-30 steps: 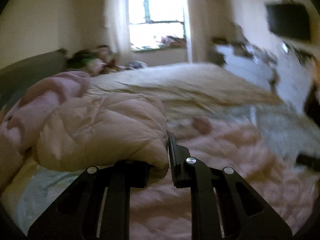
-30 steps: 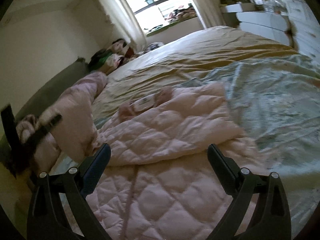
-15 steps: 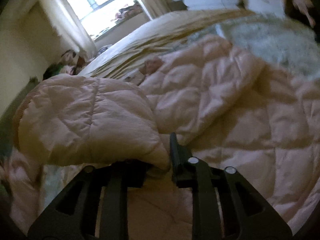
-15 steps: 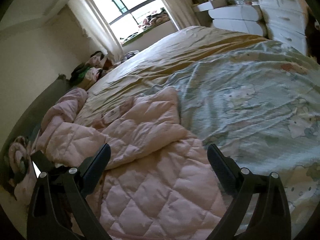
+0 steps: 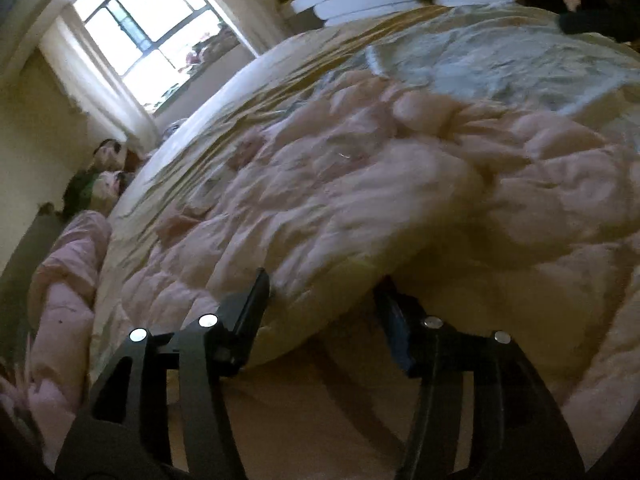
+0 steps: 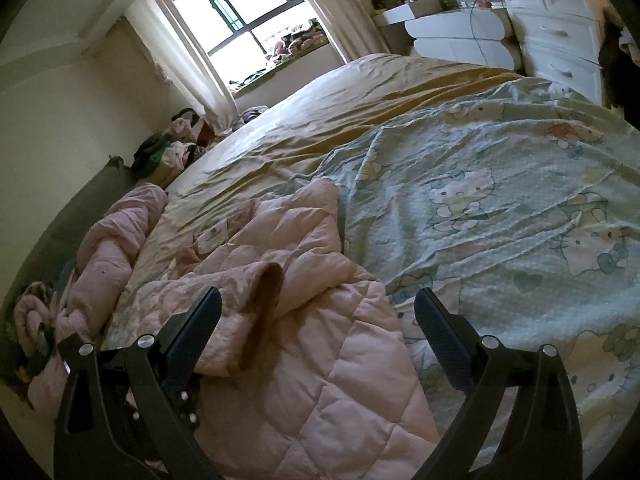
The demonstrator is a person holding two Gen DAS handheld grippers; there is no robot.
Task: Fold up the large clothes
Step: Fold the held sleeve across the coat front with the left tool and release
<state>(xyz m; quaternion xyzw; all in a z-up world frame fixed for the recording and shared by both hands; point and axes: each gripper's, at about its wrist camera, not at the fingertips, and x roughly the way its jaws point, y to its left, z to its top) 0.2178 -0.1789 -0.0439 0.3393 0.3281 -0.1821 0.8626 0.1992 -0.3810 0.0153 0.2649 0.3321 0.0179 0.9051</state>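
A pale pink quilted jacket [image 6: 304,320] lies on the bed, one side folded over its body. In the left wrist view a thick fold of the jacket [image 5: 360,208] lies over and between the fingers of my left gripper [image 5: 324,292], whose jaws stand apart around it. My right gripper [image 6: 318,308] is wide open and empty, just above the jacket's folded part near the bed's front edge.
The bed has a yellow sheet [image 6: 328,120] and a pale green cartoon-print cover [image 6: 500,208]. Another pink garment [image 6: 116,248] lies bunched at the left by the dark headboard [image 6: 60,220]. White drawers [image 6: 552,36] stand at the far right. A window [image 6: 240,16] is behind.
My left gripper carried the jacket's fold rightward over the jacket's body, then opened; the fold now lies loose between its jaws. My right gripper stayed open and shifted slightly.
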